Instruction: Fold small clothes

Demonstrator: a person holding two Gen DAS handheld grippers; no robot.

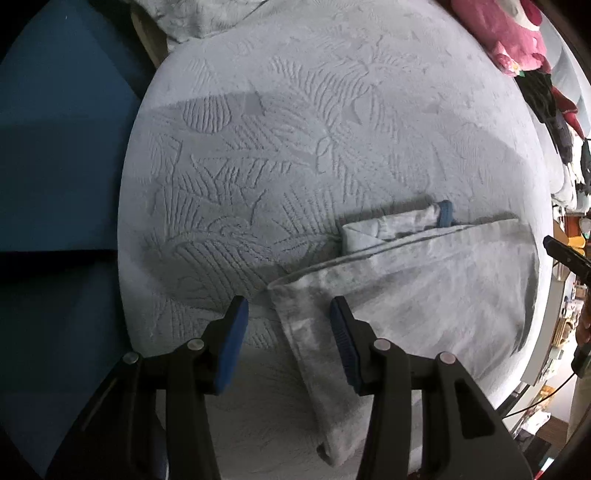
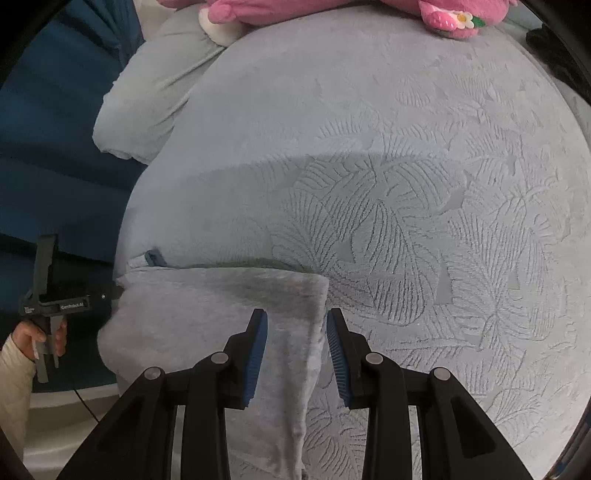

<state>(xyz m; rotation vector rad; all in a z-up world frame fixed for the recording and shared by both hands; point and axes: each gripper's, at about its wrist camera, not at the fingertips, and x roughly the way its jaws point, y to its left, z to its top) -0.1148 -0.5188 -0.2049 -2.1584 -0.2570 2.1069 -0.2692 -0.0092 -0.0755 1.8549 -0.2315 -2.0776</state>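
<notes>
Left gripper (image 1: 288, 339) hangs with jaws apart over one end of the grey garment (image 1: 406, 295), pressing nothing, and the right gripper (image 2: 297, 350) stands likewise parted over the opposite end, the cloth lying folded near the bed's (image 1: 295, 129) front edge. Risk, as judged: a grip taking only the top layer would pull the fold open. Beyond lie a small folded piece (image 1: 391, 227), a pillow (image 2: 147, 110) and a pink plush toy (image 2: 332, 11); nothing blocks the work.

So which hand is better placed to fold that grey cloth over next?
Probably either, slightly the right: the right gripper straddles the grey cloth's corner edge, jaws open. The left gripper hangs open beside its corner.
</notes>
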